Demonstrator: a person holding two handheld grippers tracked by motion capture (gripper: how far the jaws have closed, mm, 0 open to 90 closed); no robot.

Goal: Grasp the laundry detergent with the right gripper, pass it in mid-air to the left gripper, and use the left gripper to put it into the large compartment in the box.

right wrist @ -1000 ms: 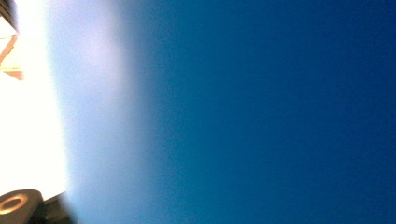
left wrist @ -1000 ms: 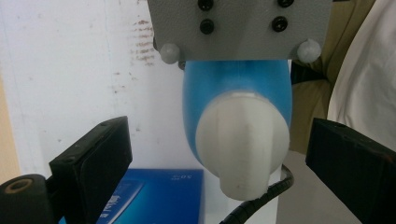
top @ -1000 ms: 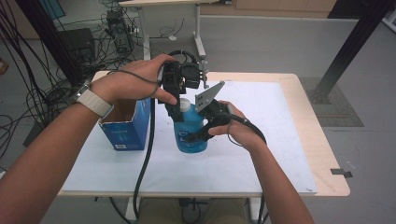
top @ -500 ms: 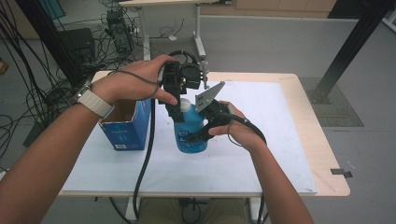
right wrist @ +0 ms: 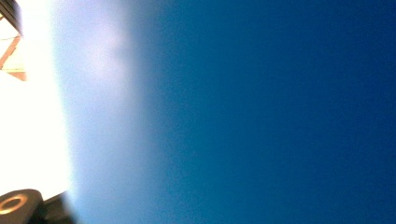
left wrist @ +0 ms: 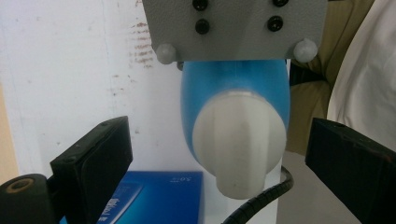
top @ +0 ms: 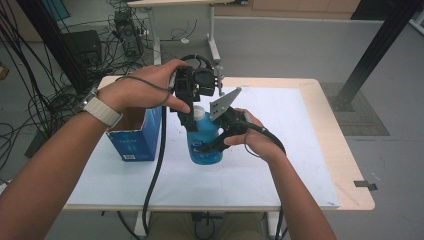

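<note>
A blue bottle (top: pixel 204 142) with a white cap (top: pixel 199 114) stands upright on the white-topped table (top: pixel 280 165). My right gripper (top: pixel 209 146) comes in from the right and is shut on the bottle's body, its grey plate (top: pixel 222 104) sticking up beside the cap. The bottle's blue wall (right wrist: pixel 257 112) fills the right gripper view at close range. My left gripper (top: pixel 192 118) points down over the bottle's top. In the left gripper view its black jaws stand open on either side of the white cap (left wrist: pixel 238 144), apart from it.
An open-topped blue cardboard box (top: pixel 135 135) stands left of the bottle, under my left forearm; its side also shows as the blue box (left wrist: pixel 154 196) in the left gripper view. Cables trail from both grippers. Desks, computers and cables lie on the floor beyond the table.
</note>
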